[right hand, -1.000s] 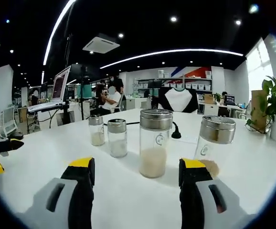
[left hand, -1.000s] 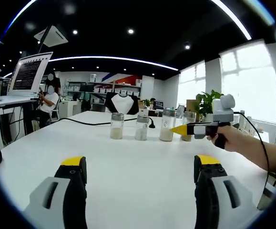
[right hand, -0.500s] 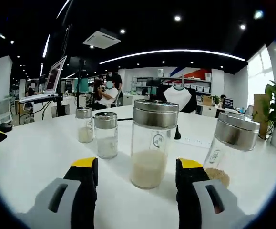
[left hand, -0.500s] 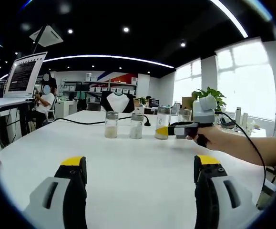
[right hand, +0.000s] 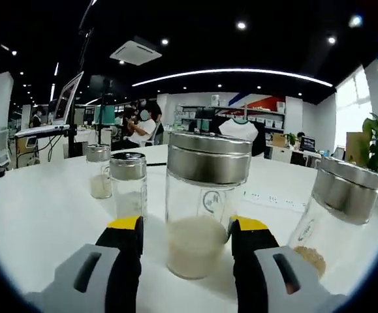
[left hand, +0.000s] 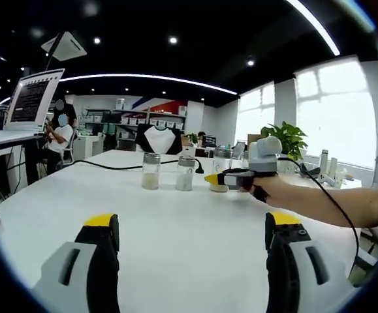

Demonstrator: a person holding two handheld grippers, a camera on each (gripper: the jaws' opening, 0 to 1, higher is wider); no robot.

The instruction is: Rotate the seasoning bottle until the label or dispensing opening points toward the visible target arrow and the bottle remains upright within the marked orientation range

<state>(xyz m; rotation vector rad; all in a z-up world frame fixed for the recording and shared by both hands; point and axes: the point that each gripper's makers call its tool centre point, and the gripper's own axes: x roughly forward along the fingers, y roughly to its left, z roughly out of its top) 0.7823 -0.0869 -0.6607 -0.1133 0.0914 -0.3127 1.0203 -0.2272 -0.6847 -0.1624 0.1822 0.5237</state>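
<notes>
A glass seasoning bottle [right hand: 204, 215] with a steel lid and pale grains stands upright on the white table [right hand: 38, 215]. Its small round label faces my right gripper [right hand: 187, 225]. That gripper is open, with its yellow-tipped jaws on either side of the bottle's lower half and a gap showing at the left jaw. In the left gripper view the same bottle [left hand: 222, 160] stands behind the right gripper [left hand: 231, 177], which a hand [left hand: 277, 190] holds. My left gripper [left hand: 192, 222] hovers open over bare table, well short of the bottles.
Two smaller bottles [right hand: 128, 186] [right hand: 98, 173] stand in a row to the left, and one with brown grains [right hand: 335, 212] to the right. A power strip [right hand: 273, 199] and black cable lie behind. A laptop [left hand: 35, 98] sits on a stand far left.
My right gripper has moved forward until the bottle sits between its jaws, and the jaws have narrowed a little. The left gripper has stayed in place and open.
</notes>
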